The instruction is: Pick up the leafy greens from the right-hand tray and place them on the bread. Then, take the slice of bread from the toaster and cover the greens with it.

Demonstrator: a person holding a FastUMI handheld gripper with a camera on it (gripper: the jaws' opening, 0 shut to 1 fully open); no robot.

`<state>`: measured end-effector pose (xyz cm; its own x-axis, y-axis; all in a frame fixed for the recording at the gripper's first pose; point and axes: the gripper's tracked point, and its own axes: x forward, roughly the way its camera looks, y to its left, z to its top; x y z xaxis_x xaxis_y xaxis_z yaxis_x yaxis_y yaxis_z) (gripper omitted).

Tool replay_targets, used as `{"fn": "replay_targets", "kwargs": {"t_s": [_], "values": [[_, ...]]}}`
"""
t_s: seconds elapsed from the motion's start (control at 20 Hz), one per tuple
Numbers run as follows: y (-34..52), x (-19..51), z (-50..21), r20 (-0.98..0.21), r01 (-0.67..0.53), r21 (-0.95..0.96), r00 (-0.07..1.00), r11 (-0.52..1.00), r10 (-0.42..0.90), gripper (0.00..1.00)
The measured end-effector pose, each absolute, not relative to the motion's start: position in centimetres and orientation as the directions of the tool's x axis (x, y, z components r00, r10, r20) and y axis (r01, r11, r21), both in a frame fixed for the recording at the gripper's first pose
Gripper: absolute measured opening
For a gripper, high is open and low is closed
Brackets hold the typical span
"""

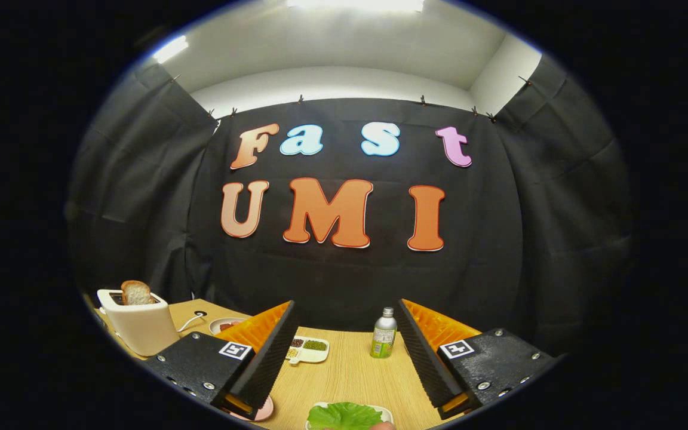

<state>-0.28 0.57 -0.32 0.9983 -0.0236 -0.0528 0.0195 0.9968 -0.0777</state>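
Note:
My gripper (347, 346) is held above the wooden table (350, 373), its two orange-backed fingers wide apart with nothing between them. The leafy greens (344, 415) lie on a white tray (387, 412) on the table below and between the fingers. A cream toaster (138, 325) stands at the far left of the table with a slice of bread (136, 292) sticking up out of its slot. A pink plate (263, 411) peeks out under the left finger; what lies on it is hidden.
A small green-labelled bottle (384, 334) stands upright beyond the fingers. A white divided dish (308, 349) holding green and dark bits sits by the left finger. A small plate (224, 325) lies near the toaster, whose cord (192, 319) trails on the table.

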Motion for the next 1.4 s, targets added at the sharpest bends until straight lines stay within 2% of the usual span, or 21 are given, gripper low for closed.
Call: {"fn": "replay_targets", "kwargs": {"t_s": [0.4,0.55,0.9,1.1,1.4], "values": [[1.4,0.3,-1.2,-0.084,-0.014,-0.055,0.996,0.998,0.009,0.99],[1.7,0.4,-2.4,-0.131,-0.031,-0.045,0.991,0.998,0.025,0.98],[1.5,0.0,-8.1,-0.349,-0.067,-0.025,0.936,0.997,0.054,0.99],[0.8,-0.7,-13.2,-0.534,-0.043,0.007,0.845,0.999,0.040,0.99],[0.2,-1.8,-17.7,-0.710,-0.038,0.033,0.702,0.999,0.051,0.99]]}}
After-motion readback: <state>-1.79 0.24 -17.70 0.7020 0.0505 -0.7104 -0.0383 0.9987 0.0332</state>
